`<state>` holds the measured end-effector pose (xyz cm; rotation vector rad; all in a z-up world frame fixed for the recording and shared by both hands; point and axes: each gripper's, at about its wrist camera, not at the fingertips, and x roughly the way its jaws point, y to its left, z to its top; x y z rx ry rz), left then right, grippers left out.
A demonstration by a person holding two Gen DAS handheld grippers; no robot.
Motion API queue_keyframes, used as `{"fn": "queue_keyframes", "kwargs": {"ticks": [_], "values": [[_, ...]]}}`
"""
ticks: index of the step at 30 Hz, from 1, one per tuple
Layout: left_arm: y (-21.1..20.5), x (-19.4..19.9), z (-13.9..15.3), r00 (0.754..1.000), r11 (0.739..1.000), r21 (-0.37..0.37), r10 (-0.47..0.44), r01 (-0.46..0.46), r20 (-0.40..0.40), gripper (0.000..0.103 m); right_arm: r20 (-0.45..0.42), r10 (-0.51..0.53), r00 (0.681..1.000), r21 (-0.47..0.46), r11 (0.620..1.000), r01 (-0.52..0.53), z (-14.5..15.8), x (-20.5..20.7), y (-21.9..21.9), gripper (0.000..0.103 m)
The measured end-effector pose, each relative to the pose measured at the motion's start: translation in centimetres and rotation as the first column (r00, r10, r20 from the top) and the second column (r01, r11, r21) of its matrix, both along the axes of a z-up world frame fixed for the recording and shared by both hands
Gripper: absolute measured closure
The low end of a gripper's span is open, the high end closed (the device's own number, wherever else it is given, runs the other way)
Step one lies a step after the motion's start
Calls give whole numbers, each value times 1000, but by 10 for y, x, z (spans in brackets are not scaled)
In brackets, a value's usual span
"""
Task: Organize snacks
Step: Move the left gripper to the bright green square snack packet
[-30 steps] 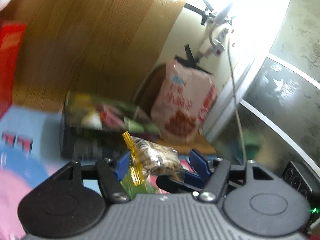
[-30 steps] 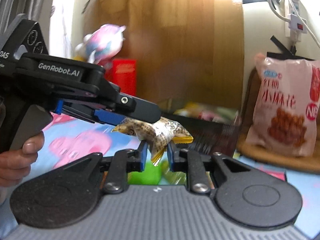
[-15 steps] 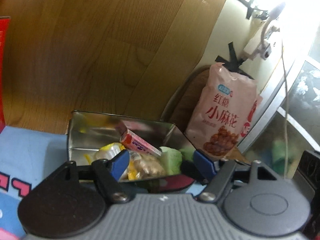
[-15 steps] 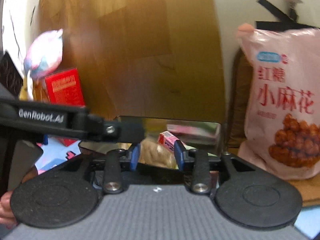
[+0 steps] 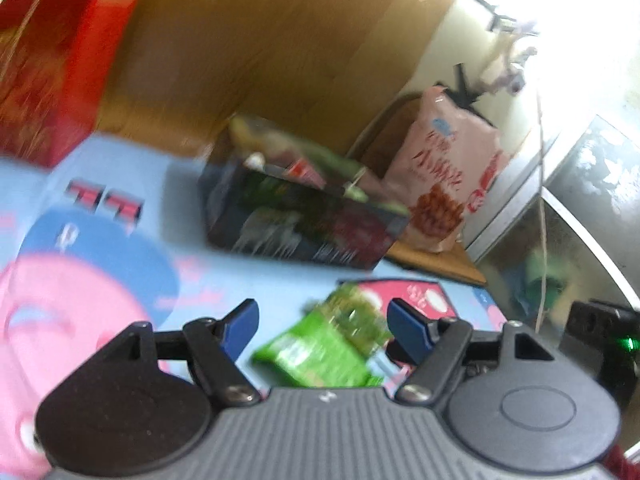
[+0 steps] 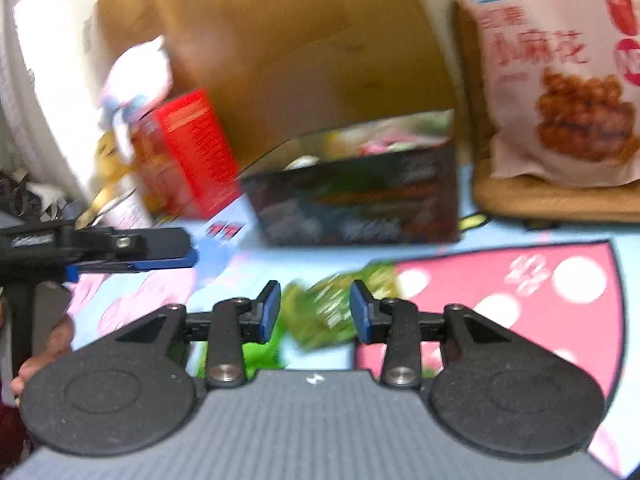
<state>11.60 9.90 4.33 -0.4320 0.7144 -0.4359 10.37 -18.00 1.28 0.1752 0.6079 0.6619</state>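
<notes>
Green packet (image 5: pixel 324 348) lies nearer than tin box (image 5: pixel 304 216); both grippers (image 5: pixel 322 326) (image 6: pixel 314 310) released, centre right one, pinch its middle.

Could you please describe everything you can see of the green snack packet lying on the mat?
The green snack packet is a small, flat pouch of glossy film, bright green with pale print that motion blur makes unreadable. It looks sealed and lies flat on the cartoon mat, partly over its pink patch, in front of the dark snack tin. In both wrist views it shows between open tool fingers, left tool and right tool, but nothing visibly grips it; whether a finger touches it is unclear.
</notes>
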Motion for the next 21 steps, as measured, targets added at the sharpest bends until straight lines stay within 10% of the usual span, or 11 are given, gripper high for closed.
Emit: {"fn": "queue_keyframes", "kwargs": {"ticks": [5, 11, 21], "values": [[-3, 16, -11, 999, 1000, -7, 2, -2, -50, 31, 14, 73, 997, -91, 993, -72, -14, -15, 39, 34], [-31, 3, -18, 995, 996, 21, -91, 92, -44, 45, 74, 96, 993, -186, 979, -81, -15, -31, 52, 37], [-73, -72, -16, 952, 952, 15, -306, 306, -8, 42, 94, 126, 988, -187, 976, -106, -19, -106, 12, 37]]}}
